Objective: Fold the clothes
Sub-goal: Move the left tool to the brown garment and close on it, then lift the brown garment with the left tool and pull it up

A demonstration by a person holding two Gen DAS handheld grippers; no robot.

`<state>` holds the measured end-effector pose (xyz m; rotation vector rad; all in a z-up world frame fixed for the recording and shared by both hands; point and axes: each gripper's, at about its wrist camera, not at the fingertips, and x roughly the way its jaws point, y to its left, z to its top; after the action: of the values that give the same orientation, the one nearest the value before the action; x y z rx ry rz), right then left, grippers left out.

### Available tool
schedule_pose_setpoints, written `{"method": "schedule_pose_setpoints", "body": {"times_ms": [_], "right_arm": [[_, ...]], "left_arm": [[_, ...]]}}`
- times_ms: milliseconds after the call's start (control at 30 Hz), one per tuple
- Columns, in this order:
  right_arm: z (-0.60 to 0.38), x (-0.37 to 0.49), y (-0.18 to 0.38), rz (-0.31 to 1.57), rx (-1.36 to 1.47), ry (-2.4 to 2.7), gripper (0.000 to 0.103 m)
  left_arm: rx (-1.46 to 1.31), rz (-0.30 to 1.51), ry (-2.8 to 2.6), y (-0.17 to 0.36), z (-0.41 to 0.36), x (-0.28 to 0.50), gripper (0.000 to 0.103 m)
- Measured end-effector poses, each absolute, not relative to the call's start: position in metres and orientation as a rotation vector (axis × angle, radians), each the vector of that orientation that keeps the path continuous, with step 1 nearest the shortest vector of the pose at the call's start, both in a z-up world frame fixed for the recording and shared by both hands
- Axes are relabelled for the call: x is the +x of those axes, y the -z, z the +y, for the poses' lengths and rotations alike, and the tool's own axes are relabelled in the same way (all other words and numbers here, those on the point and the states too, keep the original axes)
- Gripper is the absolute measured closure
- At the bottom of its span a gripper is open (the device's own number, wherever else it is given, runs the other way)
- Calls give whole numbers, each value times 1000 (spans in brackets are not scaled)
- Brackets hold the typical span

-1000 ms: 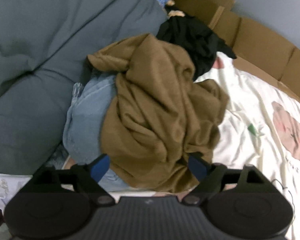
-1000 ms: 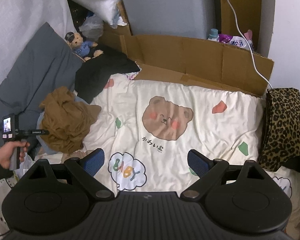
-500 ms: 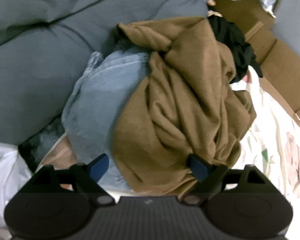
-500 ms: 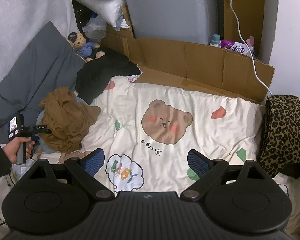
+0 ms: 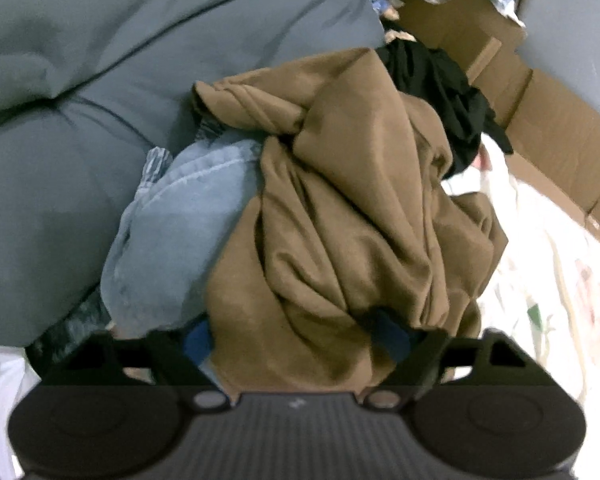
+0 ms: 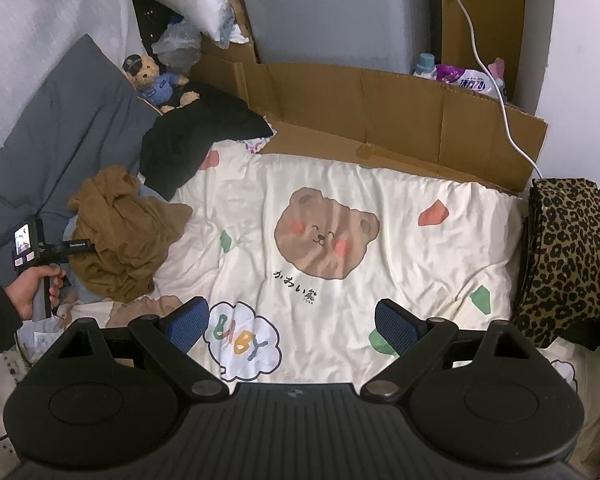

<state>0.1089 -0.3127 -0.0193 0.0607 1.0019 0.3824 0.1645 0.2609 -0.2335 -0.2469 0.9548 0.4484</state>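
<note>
A crumpled brown garment (image 5: 340,220) lies heaped over light blue jeans (image 5: 180,232), with a black garment (image 5: 440,92) behind them. My left gripper (image 5: 294,340) is open, and the brown cloth's near edge bulges between its blue pads, partly covering them. In the right wrist view the same brown garment (image 6: 124,236) sits at the bed's left edge, where a hand holds the left gripper (image 6: 86,245) against it. My right gripper (image 6: 292,328) is open and holds nothing, hovering over the cream bear-print sheet (image 6: 400,200).
A grey cushion (image 6: 72,120) backs the pile on the left. Cardboard panels (image 6: 380,112) wall the far side of the bed. A teddy bear (image 6: 152,80) sits in the back corner, a folded leopard-print garment (image 6: 564,256) at the right edge, and a white cable (image 6: 488,80) hangs above.
My left gripper has pushed in toward the brown garment, so the cloth now reaches between its open fingers. The right gripper has barely shifted.
</note>
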Motion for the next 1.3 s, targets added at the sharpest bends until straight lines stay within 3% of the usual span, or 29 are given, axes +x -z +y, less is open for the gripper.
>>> {"method": "schedule_pose_setpoints", "body": {"times_ms": [67,133,167,200,433,533,667,700,767,800,833,900,1300], "right_arm": [[-312,111,21,1009,62,-381,10],[-311,113,22,1017,64,-380,10],[-311,114,23,1019,64,-380,10],[-310,114,23,1019,62,-382,10],[-306,112,22,1021,49,-398,10],[-304,112,22,1022,43,-405,10],[-301,111,21,1023,35,-414,10],[-301,110,21,1023,33,-416,10],[-300,110,21,1024,30,-421,10],[-299,110,21,1024,28,-423,10],[-298,110,21,1024,26,-425,10],[-298,111,21,1025,31,-424,10],[-291,106,22,1022,-6,-458,10]], "left_arm": [[-233,964,-483,234,259,162,71],[-277,941,-469,230,260,154,77],[-302,925,-450,228,261,149,89],[-334,909,-408,226,261,143,91],[-288,885,-317,219,254,129,93],[-294,923,-347,224,259,135,81],[-237,962,-334,236,254,151,57],[-212,977,-331,240,253,155,56],[-209,1005,-335,247,253,160,60],[-221,1014,-338,250,253,161,78],[-234,1024,-341,252,254,162,87],[-237,1028,-331,253,251,162,91],[-113,921,-124,208,199,154,94]]}}
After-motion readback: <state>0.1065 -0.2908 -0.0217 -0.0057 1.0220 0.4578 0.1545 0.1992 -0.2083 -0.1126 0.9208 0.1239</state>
